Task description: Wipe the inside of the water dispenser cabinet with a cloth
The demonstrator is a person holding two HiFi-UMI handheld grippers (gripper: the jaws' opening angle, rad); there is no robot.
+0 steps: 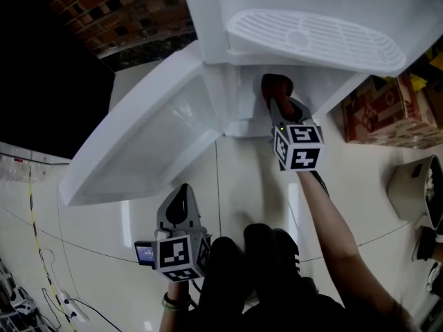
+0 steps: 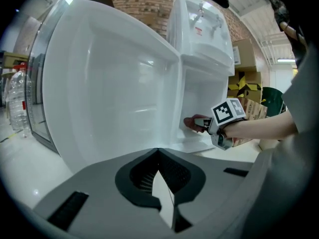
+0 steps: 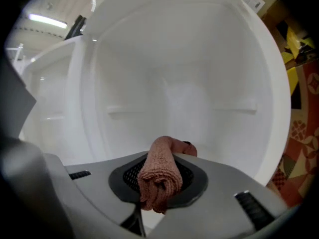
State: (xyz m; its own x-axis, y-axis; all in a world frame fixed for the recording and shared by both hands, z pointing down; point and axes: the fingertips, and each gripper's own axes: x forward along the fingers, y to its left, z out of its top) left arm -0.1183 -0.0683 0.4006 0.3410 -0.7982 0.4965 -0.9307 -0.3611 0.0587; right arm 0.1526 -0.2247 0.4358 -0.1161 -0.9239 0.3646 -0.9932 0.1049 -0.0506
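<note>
The white water dispenser stands with its lower cabinet door swung open to the left. My right gripper reaches into the cabinet opening and is shut on a rolled pinkish-brown cloth. In the right gripper view the cloth sticks out between the jaws of the right gripper, facing the bare white cabinet back wall. My left gripper hangs back low in front of the door, shut and holding nothing. From the left gripper I see the door's inner face, the cloth and the cabinet.
Cardboard boxes stand to the right of the dispenser. A water bottle stands beyond the door at the left. Cables lie on the tiled floor at the lower left. The person's shoes are just in front of the cabinet.
</note>
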